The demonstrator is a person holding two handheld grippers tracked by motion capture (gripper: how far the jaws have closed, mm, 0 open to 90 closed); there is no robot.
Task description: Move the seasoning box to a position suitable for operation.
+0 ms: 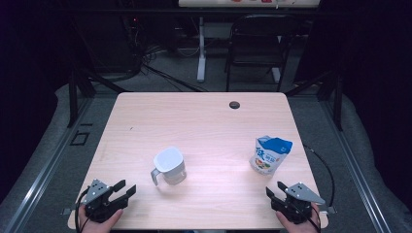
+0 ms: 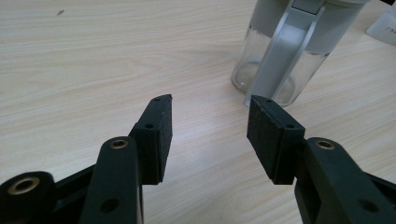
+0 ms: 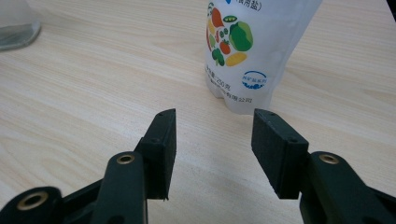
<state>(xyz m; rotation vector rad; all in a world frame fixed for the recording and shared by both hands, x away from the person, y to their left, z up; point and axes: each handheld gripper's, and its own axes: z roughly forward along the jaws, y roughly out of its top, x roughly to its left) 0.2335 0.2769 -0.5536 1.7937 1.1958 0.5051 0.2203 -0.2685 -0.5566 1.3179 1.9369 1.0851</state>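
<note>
- Our left gripper (image 1: 124,190) rests at the near left corner of the desk (image 1: 204,116), its jaws spread apart with only bare wood between them; they point toward the lidded jug (image 1: 169,166), which we judge is the thing it will go for.
- Our right gripper (image 1: 274,193) sits at the near right edge, jaws likewise parted and holding nothing, aimed at the pouch (image 1: 270,155) just beyond.
- The jug (image 2: 299,51) stands upright near the middle of the desk, its handle turned toward the left gripper, which looks handy for a grasp there.
- The pouch (image 3: 254,51) stands upright on its base at the right, printed face toward us, well apart from the jug, so each hand has its own clear approach.
</note>
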